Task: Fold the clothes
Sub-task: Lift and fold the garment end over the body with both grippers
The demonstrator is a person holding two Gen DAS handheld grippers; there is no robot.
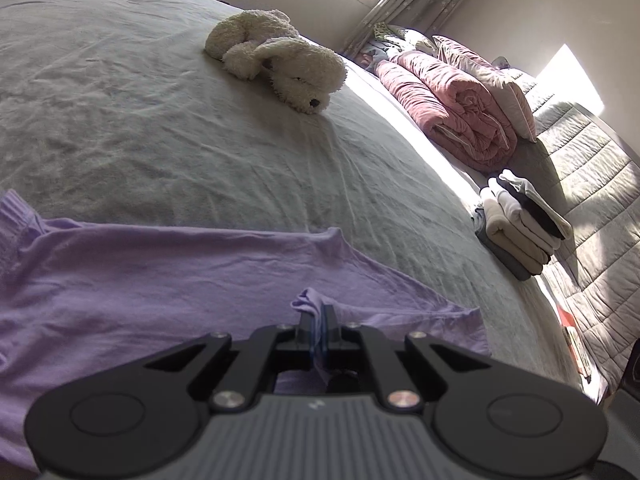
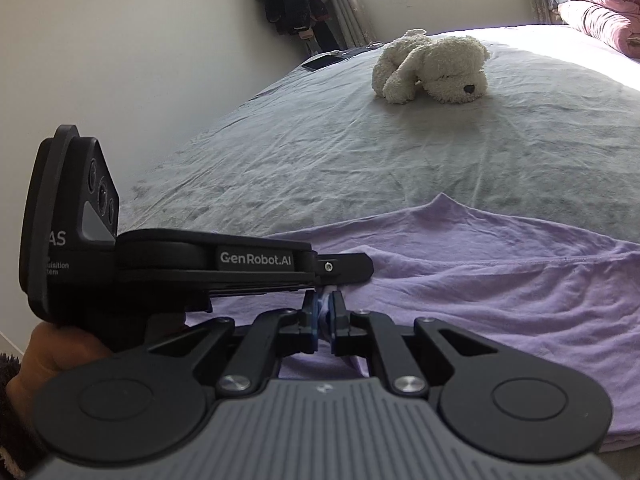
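Lilac knit, thin and limp — the purple garment (image 1: 168, 280) lies spread on the grey-white bedsheet (image 1: 160, 120) and will drape and sag wherever it is not held. It looks light, with a soft, slightly grippy weave that should not slip from the pads, and nothing about it is fragile.

Both tools hold it already. The left gripper (image 1: 319, 316) has its jaws closed on a small raised pinch of cloth at 6 o'clock in its own view; the right gripper (image 2: 326, 306) is clamped on a pinch too, with the left tool just beside it at 9 o'clock. Edges and corners are the sensible places to hold; a pinch in mid-panel only tents the cloth.

Its long axis seems to run from 9 to 3 o'clock in the left view, with a ribbed edge at 9 — collar or cuff, I cannot tell. A plush dog (image 1: 280, 60) lies well apart at 12 o'clock, a folded stack (image 1: 520, 224) at 3.
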